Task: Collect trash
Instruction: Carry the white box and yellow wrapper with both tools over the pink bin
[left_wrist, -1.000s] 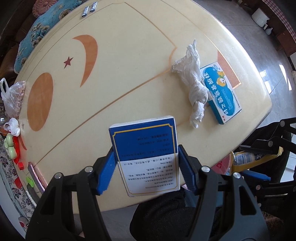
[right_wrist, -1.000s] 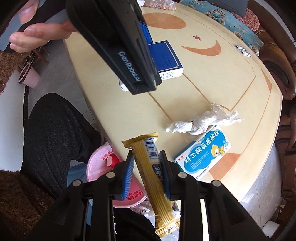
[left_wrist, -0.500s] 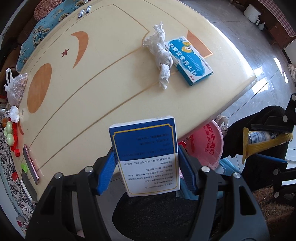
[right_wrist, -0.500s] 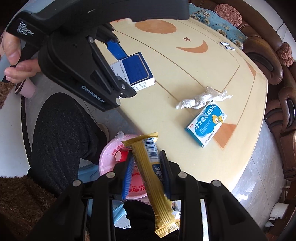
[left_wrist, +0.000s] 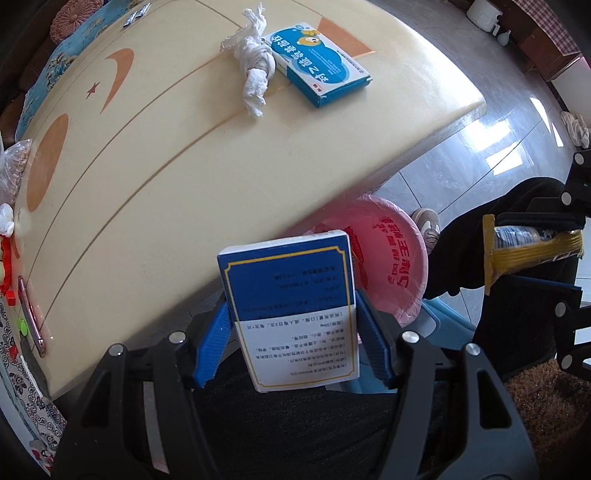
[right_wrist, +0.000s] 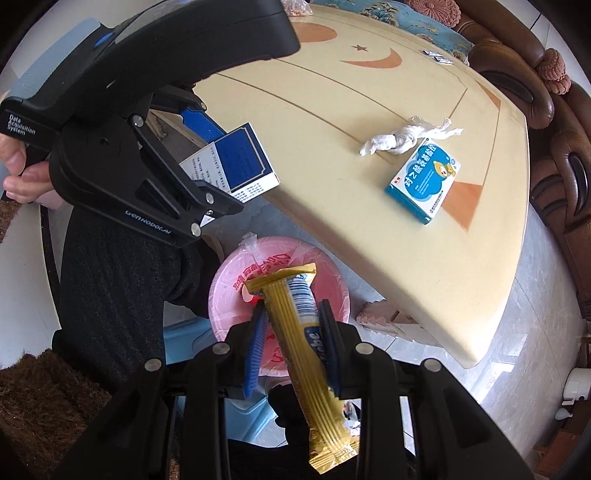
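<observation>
My left gripper (left_wrist: 291, 343) is shut on a dark blue and white box (left_wrist: 291, 306) and holds it just off the table's near edge, beside a pink bin (left_wrist: 391, 258). My right gripper (right_wrist: 293, 343) is shut on a gold snack wrapper (right_wrist: 299, 332) and holds it right above the pink bin (right_wrist: 229, 291). The left gripper and its box (right_wrist: 236, 162) also show in the right wrist view. A crumpled white tissue (left_wrist: 255, 70) and a light blue medicine box (left_wrist: 317, 70) lie side by side on the cream table (left_wrist: 184, 177).
The pink bin has a plastic liner and stands on the grey floor by my dark-clothed legs (right_wrist: 110, 258). A phone (left_wrist: 31, 321) and small toys lie at the table's left edge. A brown sofa (right_wrist: 554, 147) runs behind the table.
Both grippers have drawn back from the table toward the pink bin, each still holding its item. The bin now shows fully under the wrapper. The tissue and light blue box have not moved.
</observation>
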